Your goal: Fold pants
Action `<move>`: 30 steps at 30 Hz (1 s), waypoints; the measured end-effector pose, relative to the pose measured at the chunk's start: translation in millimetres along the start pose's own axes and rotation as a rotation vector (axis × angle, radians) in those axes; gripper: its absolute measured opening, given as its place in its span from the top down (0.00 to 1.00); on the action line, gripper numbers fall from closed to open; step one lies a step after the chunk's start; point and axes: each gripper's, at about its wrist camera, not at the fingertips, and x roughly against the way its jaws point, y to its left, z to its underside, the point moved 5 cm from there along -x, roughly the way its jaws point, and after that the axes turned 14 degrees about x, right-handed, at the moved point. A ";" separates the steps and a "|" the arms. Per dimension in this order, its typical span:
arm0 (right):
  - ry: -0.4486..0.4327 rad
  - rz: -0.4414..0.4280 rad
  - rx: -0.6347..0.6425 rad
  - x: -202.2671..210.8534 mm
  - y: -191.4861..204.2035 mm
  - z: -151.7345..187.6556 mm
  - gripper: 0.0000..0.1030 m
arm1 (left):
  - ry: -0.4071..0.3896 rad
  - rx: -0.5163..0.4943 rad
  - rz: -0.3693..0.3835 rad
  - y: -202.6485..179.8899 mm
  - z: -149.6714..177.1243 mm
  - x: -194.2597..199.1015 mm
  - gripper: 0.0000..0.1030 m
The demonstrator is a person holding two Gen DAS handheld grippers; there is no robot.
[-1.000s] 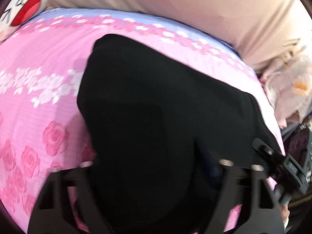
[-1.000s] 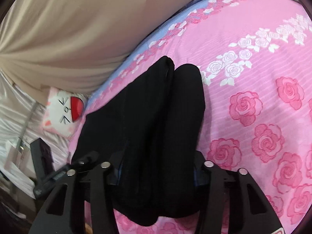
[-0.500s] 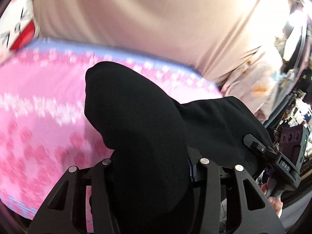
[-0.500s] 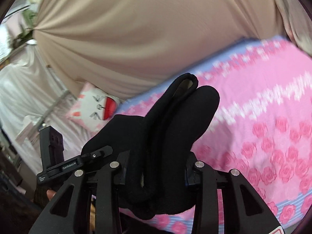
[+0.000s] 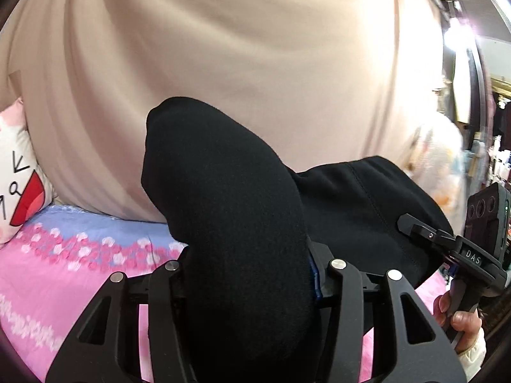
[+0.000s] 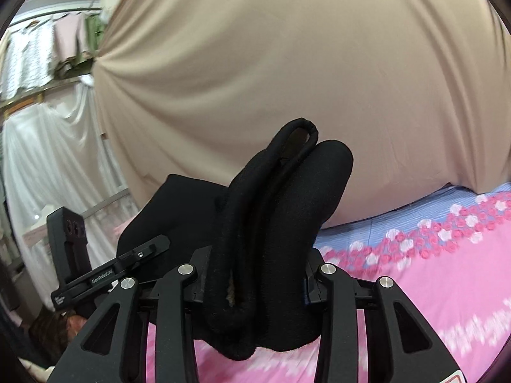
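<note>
The black pants (image 5: 223, 198) are lifted off the pink rose-print bed (image 5: 48, 274). My left gripper (image 5: 252, 274) is shut on a thick bunch of the cloth, which bulges up between the fingers. In the right wrist view my right gripper (image 6: 255, 274) is shut on the pants (image 6: 287, 198), with a rolled hem or waistband edge standing up in front. The cloth stretches between the two grippers; each shows at the edge of the other's view, the right one (image 5: 447, 245) and the left one (image 6: 111, 271).
A beige curtain (image 5: 255, 48) hangs behind the bed. A white cartoon-face pillow (image 5: 16, 191) lies at the bed's far left. White drapes and hanging clothes (image 6: 41, 127) stand left of the bed. The bed sheet (image 6: 431, 271) stretches to the right.
Both grippers have risen and tilted up with the pants, from lying on the bed to held in the air. The views now face the curtain rather than the sheet.
</note>
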 end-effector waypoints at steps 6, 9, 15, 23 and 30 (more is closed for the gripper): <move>0.145 0.036 -0.138 -119.8 -93.1 70.1 0.57 | 0.109 0.067 -0.080 71.9 33.7 -148.6 0.48; 0.391 0.142 -0.272 -168.4 -141.2 142.5 0.54 | 0.295 0.091 -0.239 123.9 85.3 -218.7 0.45; 0.221 0.377 -0.126 -103.5 -141.6 102.3 0.44 | 0.232 0.269 -0.301 182.8 80.8 -178.7 0.30; 0.467 0.324 0.075 -164.0 -75.2 134.6 0.88 | 0.136 0.061 -0.333 117.7 52.2 -158.9 0.07; 0.400 0.375 0.047 -133.2 -72.4 123.3 0.88 | 0.258 -0.042 -0.524 132.3 113.8 -193.8 0.14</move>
